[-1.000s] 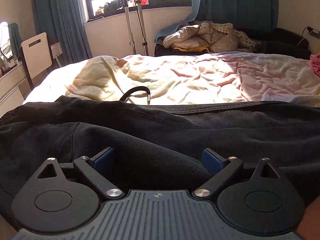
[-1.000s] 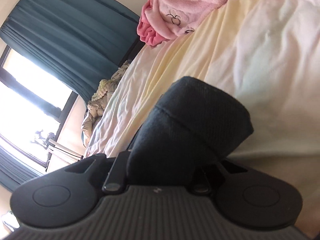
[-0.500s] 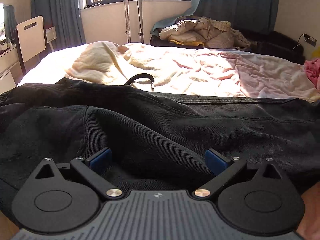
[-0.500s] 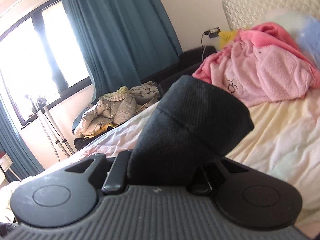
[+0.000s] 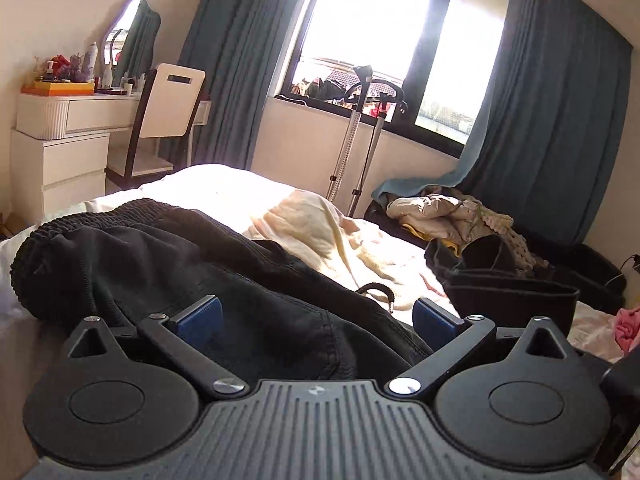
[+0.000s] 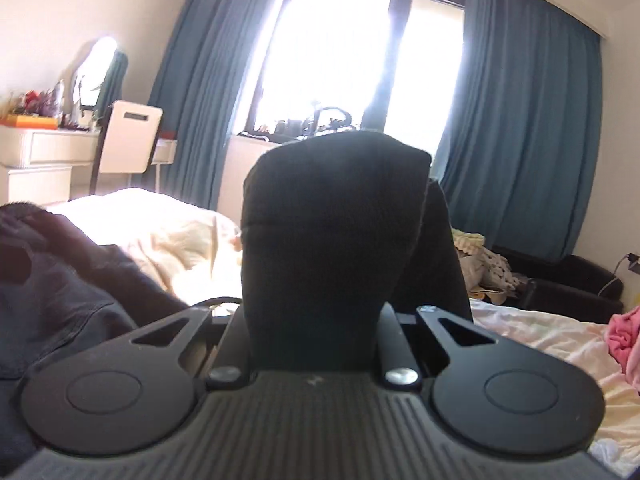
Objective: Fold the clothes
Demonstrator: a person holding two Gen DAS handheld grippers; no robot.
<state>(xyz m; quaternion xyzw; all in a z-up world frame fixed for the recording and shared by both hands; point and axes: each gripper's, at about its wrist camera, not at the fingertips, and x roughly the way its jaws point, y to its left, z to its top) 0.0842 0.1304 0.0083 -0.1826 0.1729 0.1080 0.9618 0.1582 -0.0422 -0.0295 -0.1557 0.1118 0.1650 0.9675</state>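
Below: black trousers spread across a bed, with both tongs at work on them.

Left tongs stand wide, blue pads parted, with trouser cloth lying between and under them and no pad pressing on it; the ribbed waistband lies ahead to their left, a drawstring loop just ahead to their right. Right tongs are narrow, clamped on a ribbed cuff that stands upright straight ahead of them; the rest of the trousers lie to their left on the bed, and a pink garment lies to their far right. Beyond both tongs are a white chair, blue curtains and a bright window.
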